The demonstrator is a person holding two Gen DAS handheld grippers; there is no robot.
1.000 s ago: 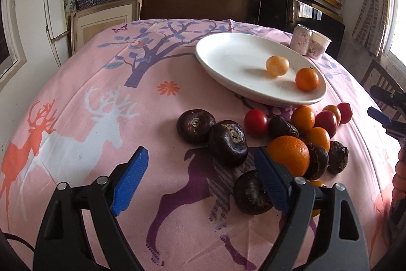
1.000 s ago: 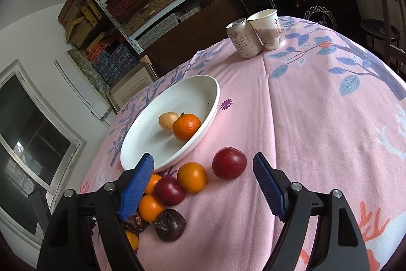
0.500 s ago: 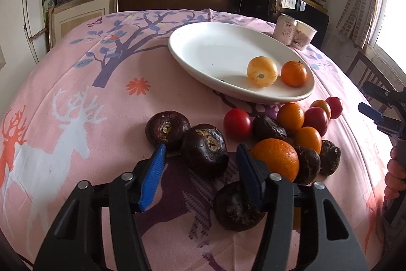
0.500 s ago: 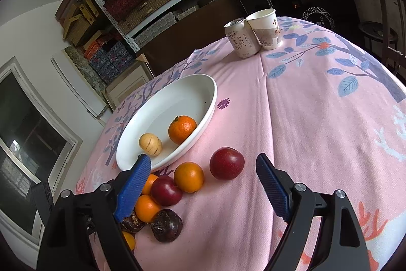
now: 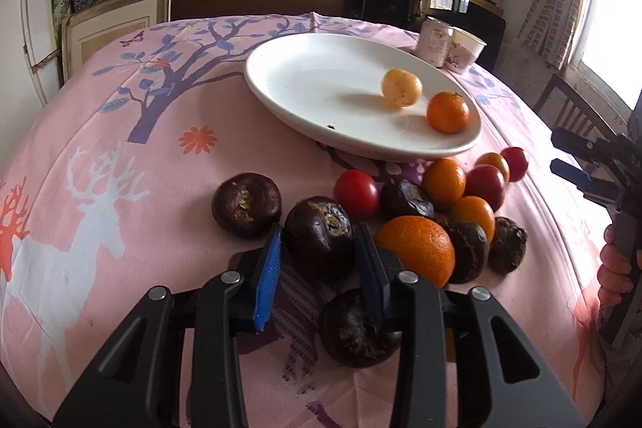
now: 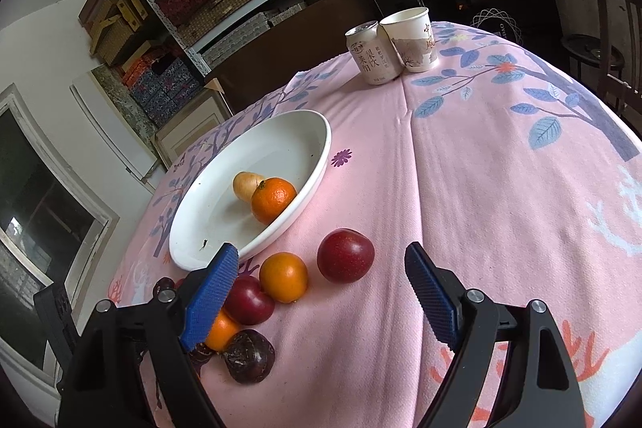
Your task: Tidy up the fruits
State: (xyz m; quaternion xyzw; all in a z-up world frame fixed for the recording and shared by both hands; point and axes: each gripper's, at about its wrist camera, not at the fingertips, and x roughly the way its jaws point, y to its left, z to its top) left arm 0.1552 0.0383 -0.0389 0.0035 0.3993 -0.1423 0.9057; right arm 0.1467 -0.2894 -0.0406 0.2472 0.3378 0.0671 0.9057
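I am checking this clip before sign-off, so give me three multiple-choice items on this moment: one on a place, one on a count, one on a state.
1. Where do the can and the paper cup stand?
A. On the plate
B. Side by side on the cloth beyond the plate
C. Among the loose fruit

2. How many fruits lie on the white plate?
A. Two
B. Four
C. None

3. How does the left gripper stand?
A. Wide open over bare cloth
B. Shut with nothing in it
C. Jaws on either side of a dark fruit

Key: 1 B, both stand together at the far end of the pink cloth. 2 A, only a yellow fruit and a small orange lie there. 3 C, the dark fruit sits between the blue pads, and the jaws have just been closing on it.
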